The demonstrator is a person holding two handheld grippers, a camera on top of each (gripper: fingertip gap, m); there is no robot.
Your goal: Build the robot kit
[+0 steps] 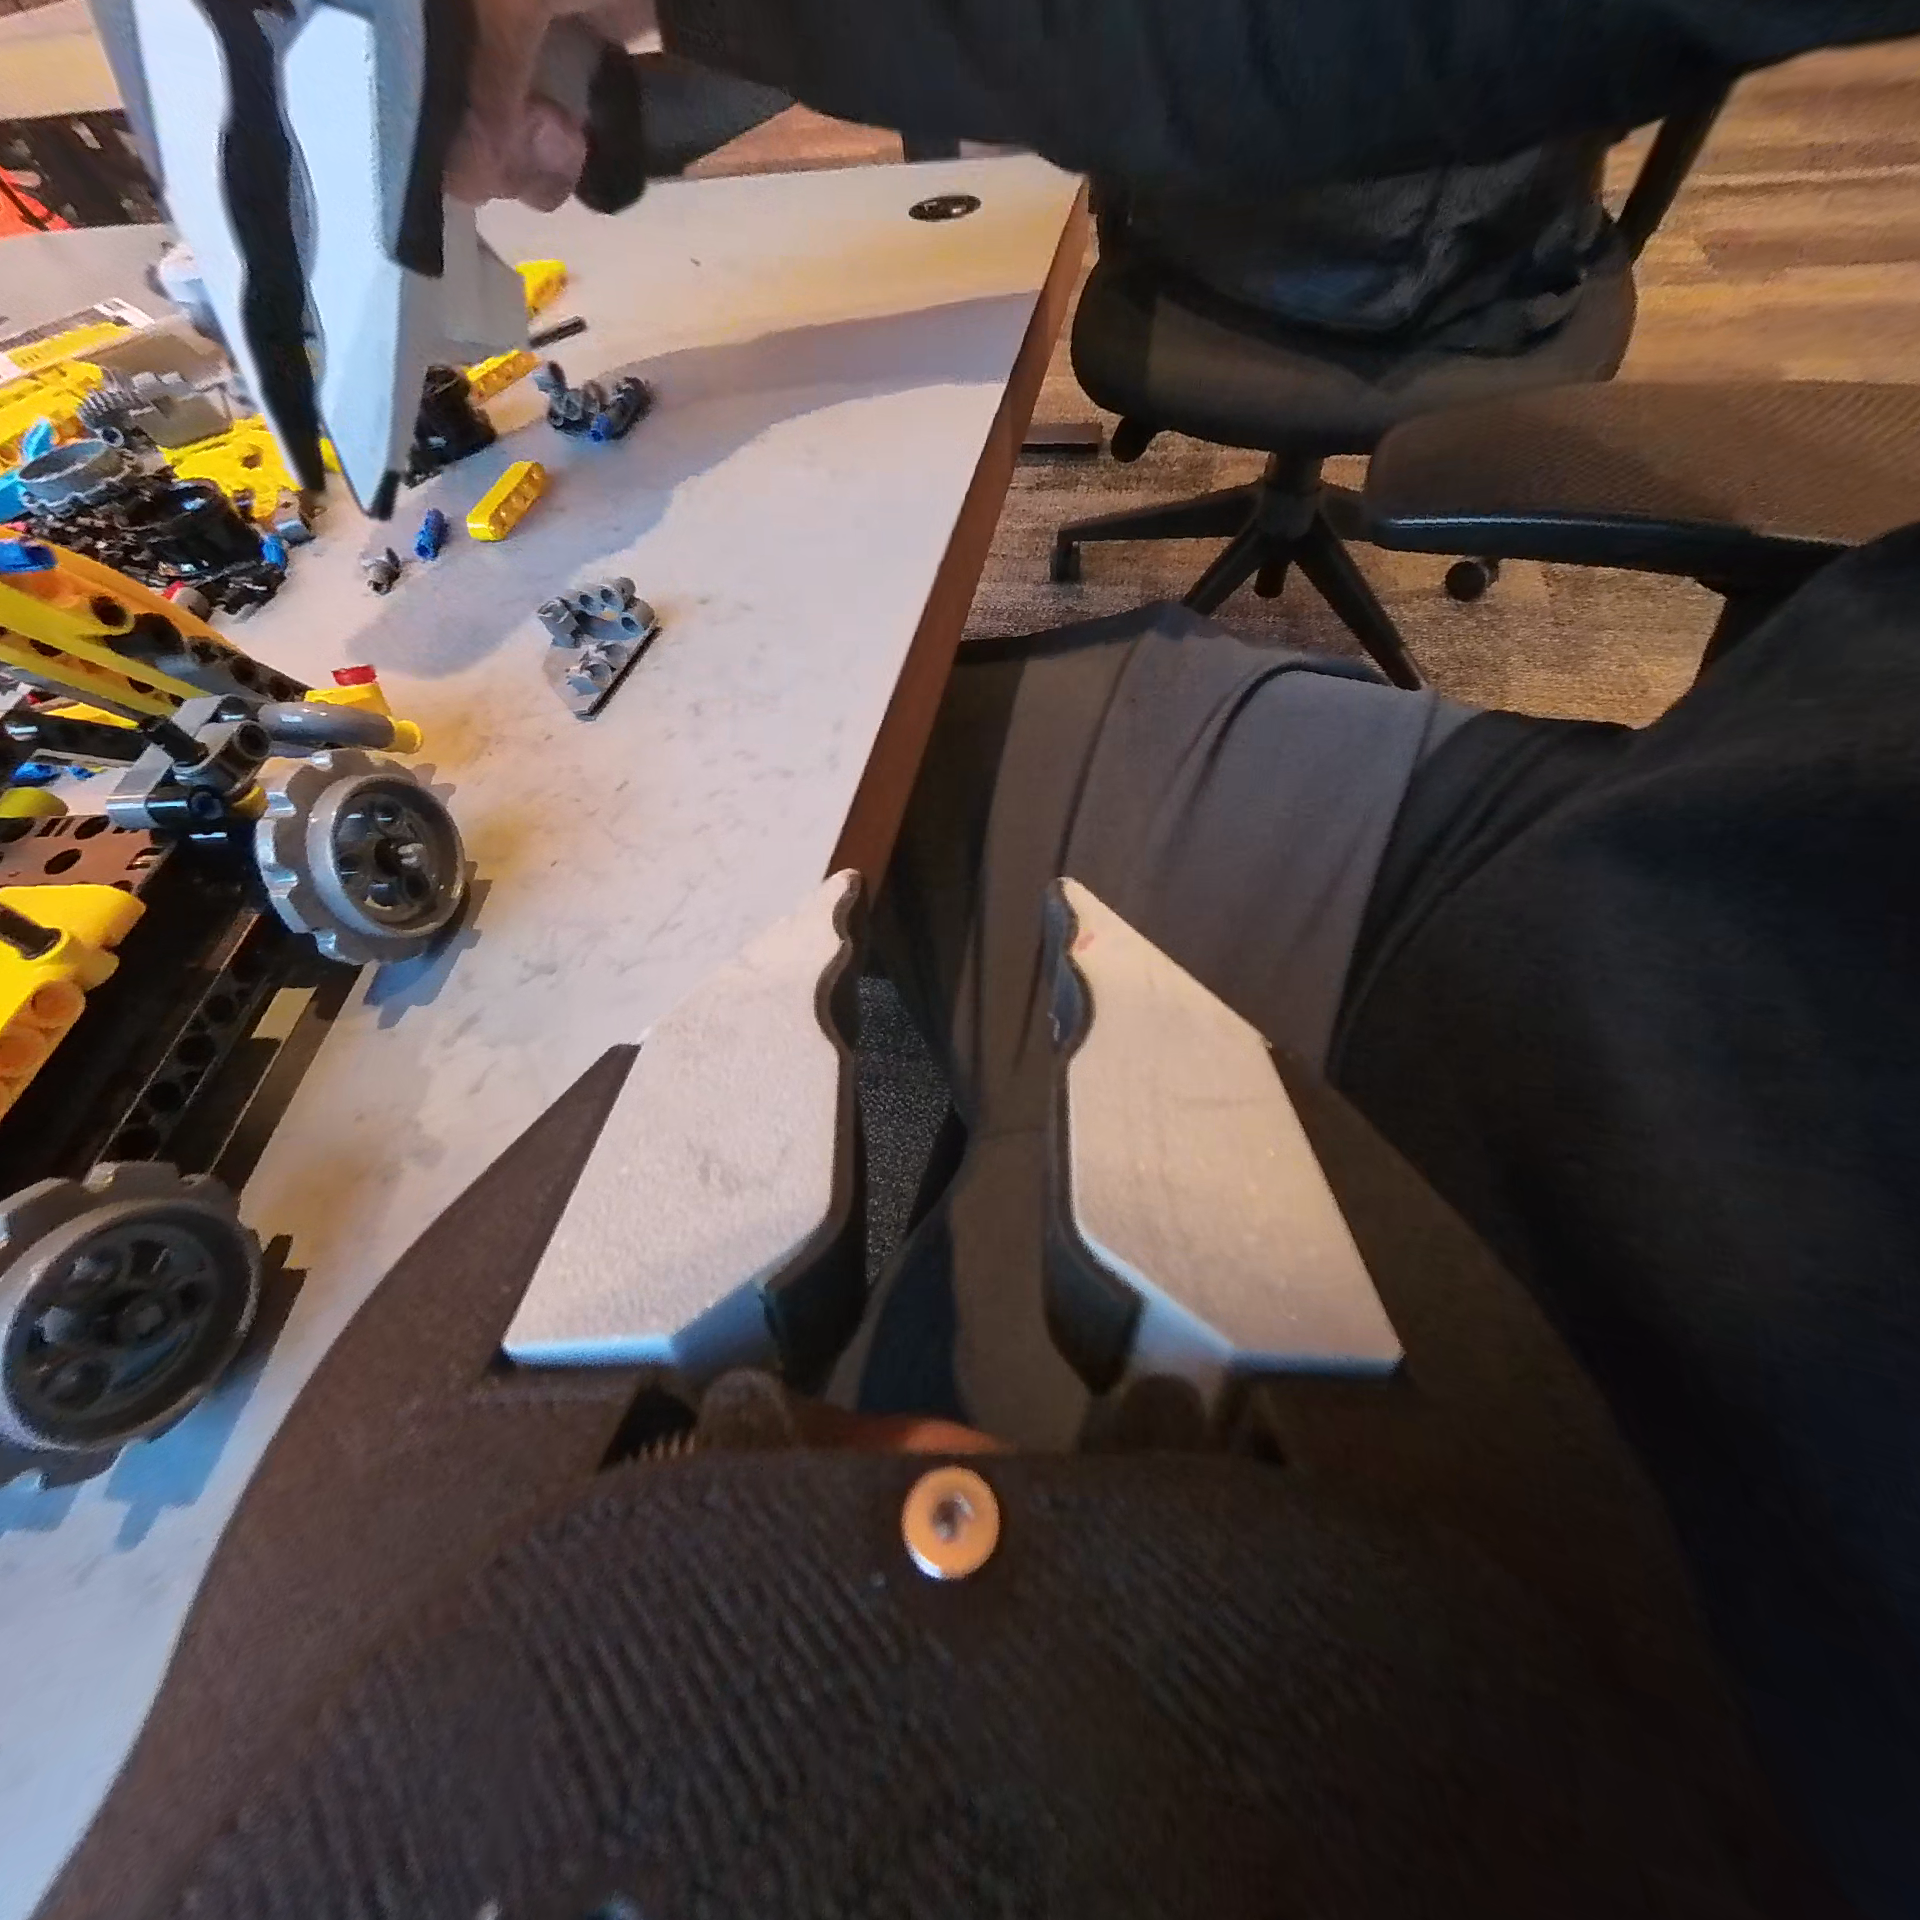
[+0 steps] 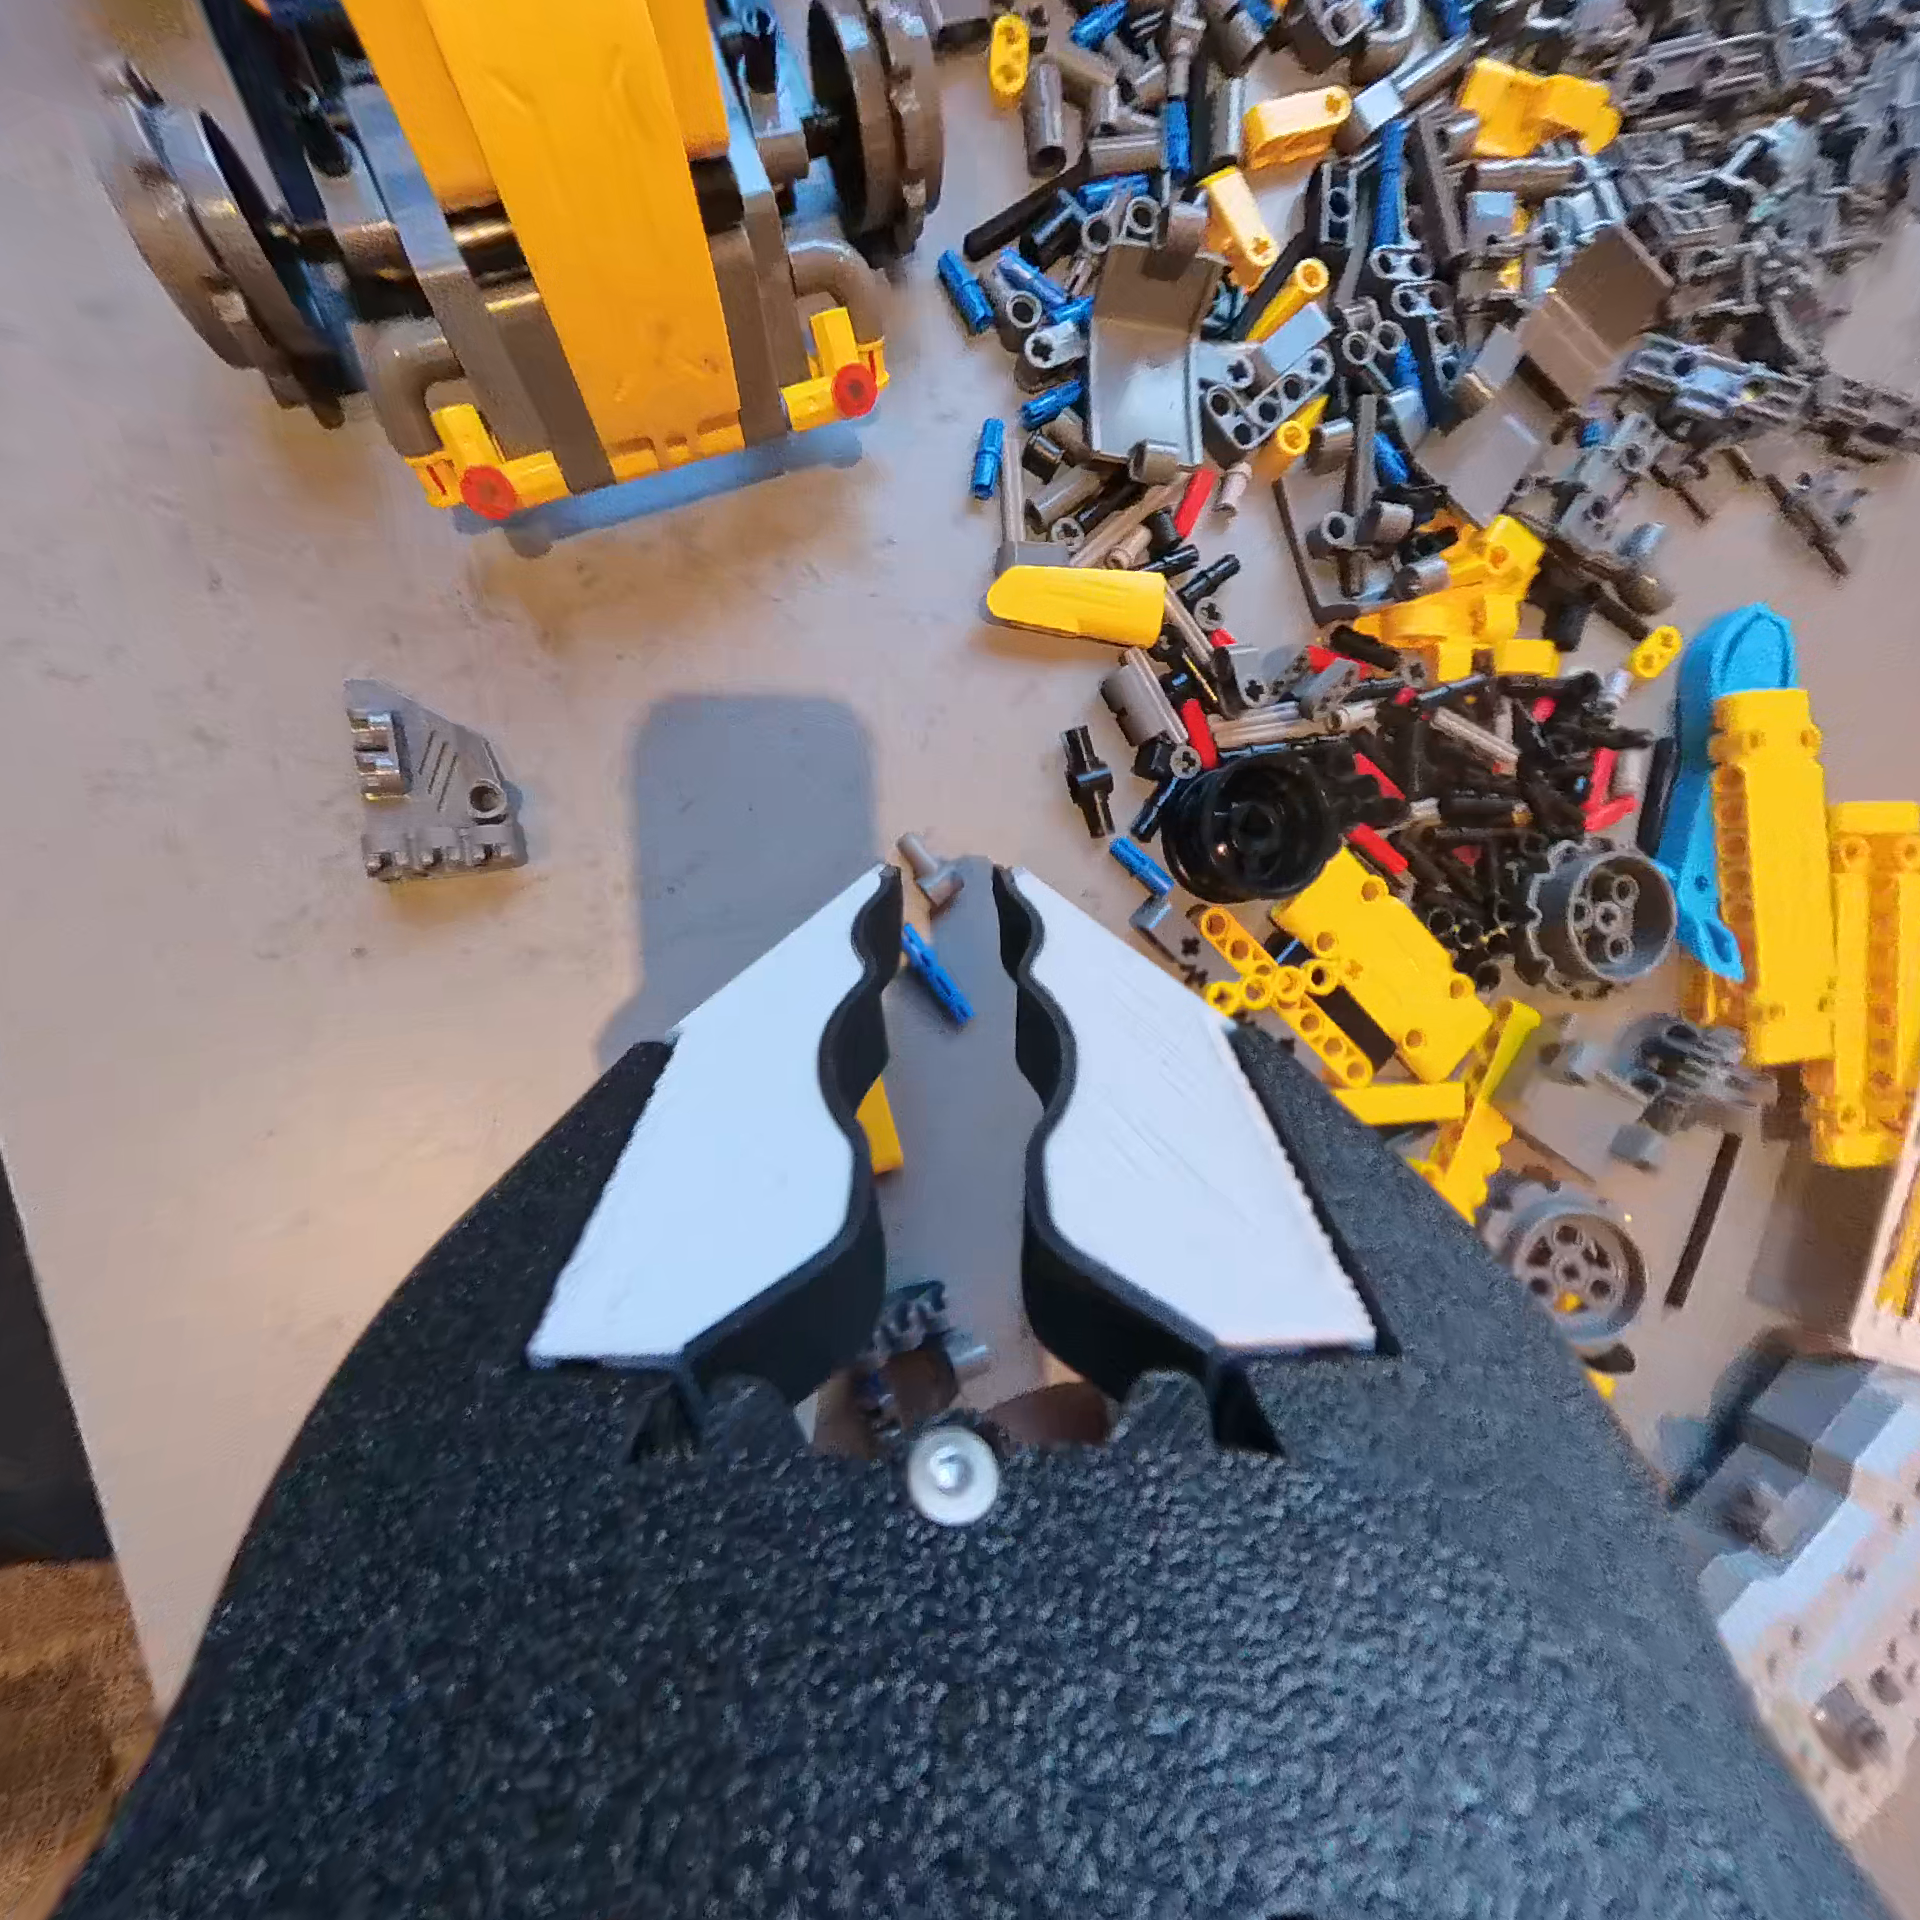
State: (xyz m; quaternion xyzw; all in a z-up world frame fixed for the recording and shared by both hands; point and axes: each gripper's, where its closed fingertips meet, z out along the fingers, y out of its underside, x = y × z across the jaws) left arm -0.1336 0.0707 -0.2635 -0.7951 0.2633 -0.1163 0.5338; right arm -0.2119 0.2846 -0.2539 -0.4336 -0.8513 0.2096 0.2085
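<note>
Left gripper [image 1: 951, 904]: fingers parted with a clear gap, nothing between them; it sits at the near edge of the counter [image 1: 727, 727], one finger over the surface and the other past the edge, above a person's grey-clad leg [image 1: 1195, 790]. Nearest items on the counter are the partly built yellow and black brick vehicle [image 1: 125, 852], its grey-tyred wheel [image 1: 364, 857] just inboard of the left finger, and a small grey plate assembly [image 1: 597, 644] lying apart toward the edge. An office chair [image 1: 1309, 416] stands on the floor beyond the counter edge. Right gripper [image 2: 945, 878]: fingers narrowly apart, gripping nothing, held above the counter surface and pointed down at it. A blue pin [image 2: 935, 975] lies on the counter in the gap between the fingers as seen in the right wrist view, with a small grey connector [image 2: 930, 873] just beyond the tips; contact with either cannot be confirmed. A grey angled panel piece [image 2: 436, 774] lies alone, well apart from the fingers toward the counter edge. The vehicle's yellow body with red pins [image 2: 582, 260] stands farther inboard. A dense heap of loose yellow, black, grey, blue and red parts [image 2: 1403, 468] covers the counter on the other side, including a black wheel hub [image 2: 1252, 826] near the right finger and a light-blue curved piece [image 2: 1714, 748] farther out. In the left wrist view the right gripper appears lowered over loose parts beside a yellow beam [image 1: 506, 485].
</note>
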